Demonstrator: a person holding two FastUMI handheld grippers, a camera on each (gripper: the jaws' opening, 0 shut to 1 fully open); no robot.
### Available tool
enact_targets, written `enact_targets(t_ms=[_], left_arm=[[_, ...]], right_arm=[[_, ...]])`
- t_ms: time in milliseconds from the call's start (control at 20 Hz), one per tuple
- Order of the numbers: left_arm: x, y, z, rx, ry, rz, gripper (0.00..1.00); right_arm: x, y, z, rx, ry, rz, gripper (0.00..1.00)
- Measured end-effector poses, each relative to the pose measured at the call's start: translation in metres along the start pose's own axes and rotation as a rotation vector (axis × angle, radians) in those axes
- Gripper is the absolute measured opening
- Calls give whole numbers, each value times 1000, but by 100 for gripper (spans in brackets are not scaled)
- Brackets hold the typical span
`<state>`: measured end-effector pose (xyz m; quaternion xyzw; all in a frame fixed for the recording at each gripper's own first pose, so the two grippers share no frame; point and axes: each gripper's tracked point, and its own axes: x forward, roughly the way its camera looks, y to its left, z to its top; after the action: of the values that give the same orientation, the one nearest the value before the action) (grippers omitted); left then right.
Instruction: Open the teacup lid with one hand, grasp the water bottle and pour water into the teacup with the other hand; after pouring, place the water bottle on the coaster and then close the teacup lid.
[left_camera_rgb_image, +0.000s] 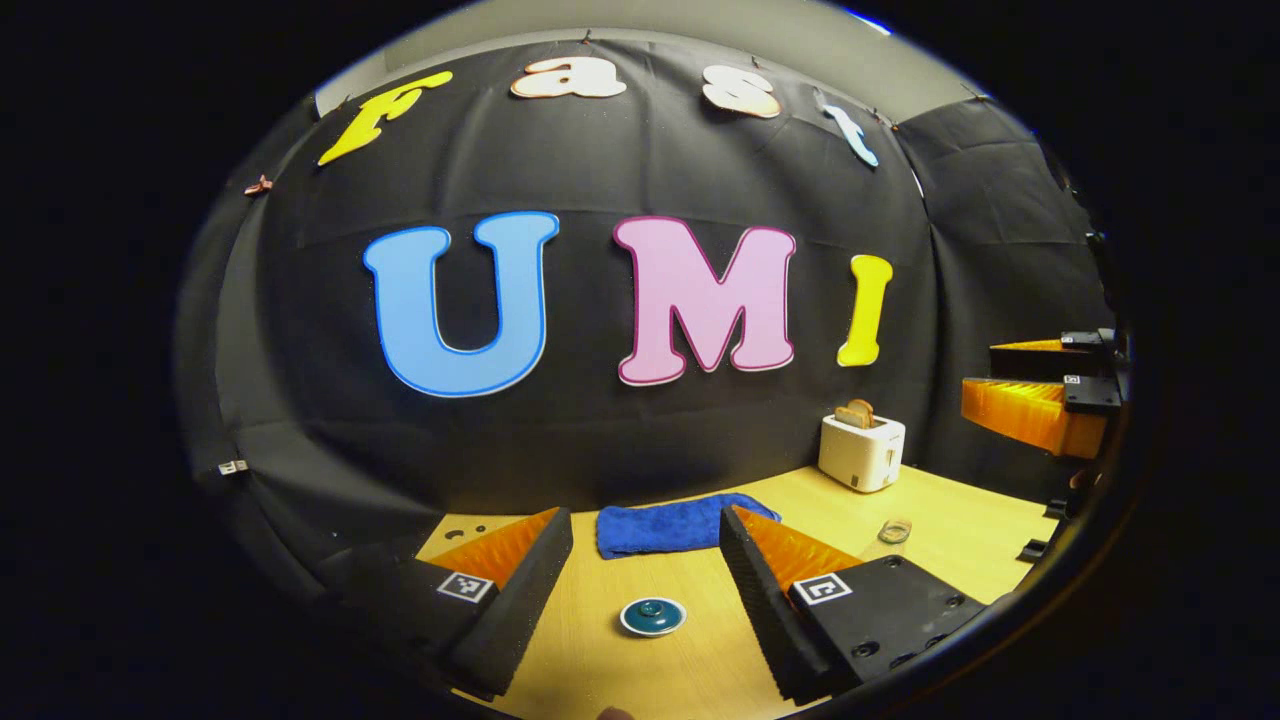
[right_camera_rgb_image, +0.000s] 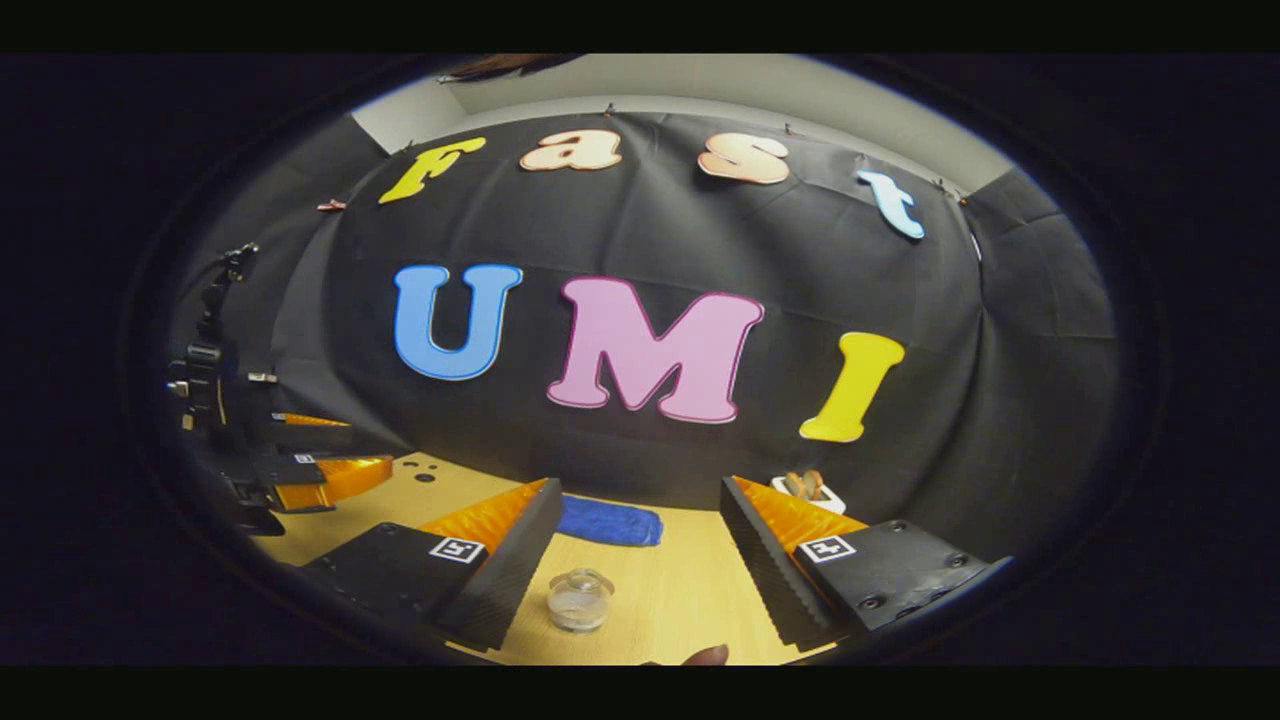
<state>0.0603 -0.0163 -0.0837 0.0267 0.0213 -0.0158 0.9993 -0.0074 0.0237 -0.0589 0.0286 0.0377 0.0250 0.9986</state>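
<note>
A small glass teacup (right_camera_rgb_image: 579, 598) with its glass lid on stands on the wooden table (right_camera_rgb_image: 680, 600), low between the fingers of my right gripper (right_camera_rgb_image: 641, 482), which is open and holds nothing. The same teacup (left_camera_rgb_image: 895, 530) shows small, off to the right, in the left gripper view. A round teal coaster (left_camera_rgb_image: 652, 616) with a white rim lies flat on the table between the fingers of my left gripper (left_camera_rgb_image: 646, 510), open and above it. Each gripper also appears in the other's view: the right one (left_camera_rgb_image: 980, 368) and the left one (right_camera_rgb_image: 365, 447), both raised over the table.
A folded blue towel (left_camera_rgb_image: 680, 525) lies at the back of the table against the black cloth wall. A white toaster (left_camera_rgb_image: 860, 450) with bread in it stands at the back right. Bare wood (left_camera_rgb_image: 960, 540) lies between the toaster and the teacup.
</note>
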Motion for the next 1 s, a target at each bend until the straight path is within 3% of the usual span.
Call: enact_targets(t_ms=[250, 550, 850, 900, 950, 1000], left_arm=[[57, -8, -89, 35, 60, -8, 88], [121, -4, -181, -14, 139, 16, 82], [133, -5, -219, -55, 201, 4, 76], [133, -7, -222, -61, 208, -6, 70], [134, -6, -222, -61, 209, -7, 73], [135, -4, -222, -58, 207, -1, 70]], right_arm=[[14, 2, -49, -6, 43, -11, 98], [13, 8, -77, -34, 55, -8, 98], [9, 11, -102, -56, 91, -5, 99], [9, 12, -107, -54, 98, -5, 98], [8, 13, -111, -52, 104, -5, 98], [8, 13, -114, -49, 110, -7, 98]])
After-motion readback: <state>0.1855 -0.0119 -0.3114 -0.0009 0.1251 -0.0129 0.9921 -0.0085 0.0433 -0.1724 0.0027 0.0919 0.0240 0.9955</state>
